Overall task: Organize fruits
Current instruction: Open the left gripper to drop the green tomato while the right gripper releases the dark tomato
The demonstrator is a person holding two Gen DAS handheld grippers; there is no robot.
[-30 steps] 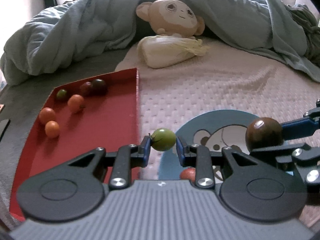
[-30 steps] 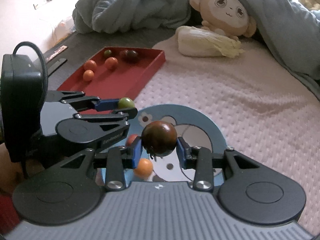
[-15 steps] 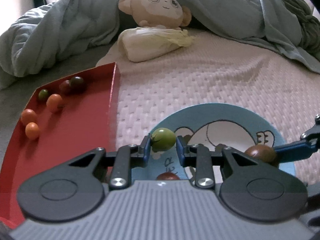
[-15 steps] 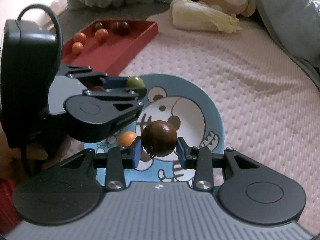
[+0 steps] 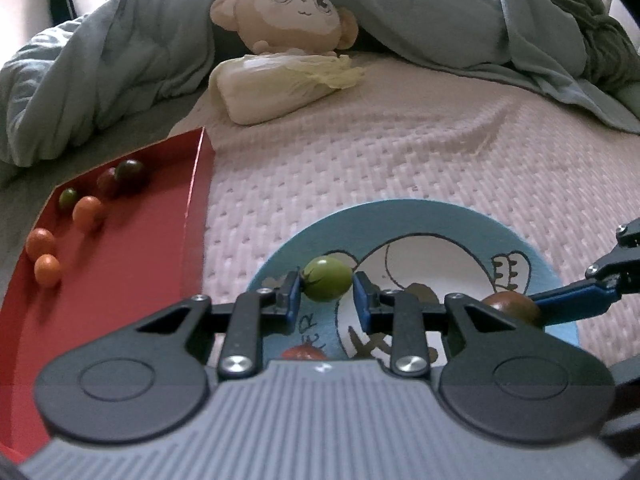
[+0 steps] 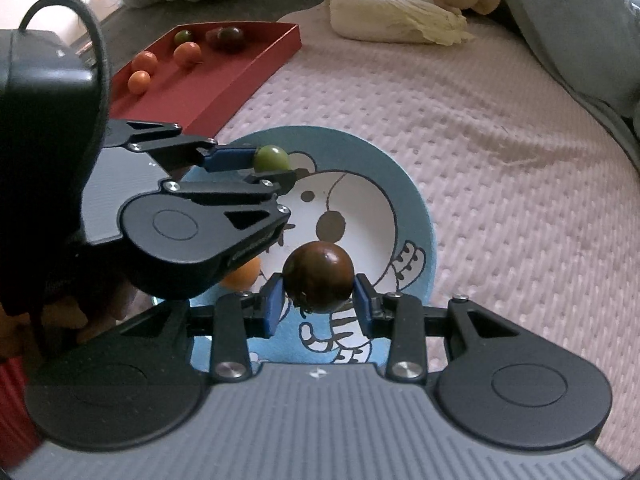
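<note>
Left wrist view
Surface: a pale pink quilted bed cover (image 5: 400, 168) fills the middle; a rumpled grey-blue duvet (image 5: 120, 60) lies across the top.
Background: a tan plush monkey toy (image 5: 288, 12) at upper centre, a cream cabbage-shaped cushion (image 5: 280, 84) just below it.
Tray: a flat red rectangular tray (image 5: 120, 288) at left holds six small tomatoes in its far corner.
Plate: a round blue plate with a cartoon bear print (image 5: 460, 220) at lower centre.
Left gripper (image 5: 326, 294): jaws opening, the small green tomato (image 5: 326, 283) between the blue pads, over the plate.

Right wrist view
Right gripper (image 6: 318, 302): closed on a dark brown-red round tomato (image 6: 318, 282) at lower centre, over the plate's lower part.
Orange tomato (image 6: 244, 274): on the plate, half hidden behind the left gripper.
</note>
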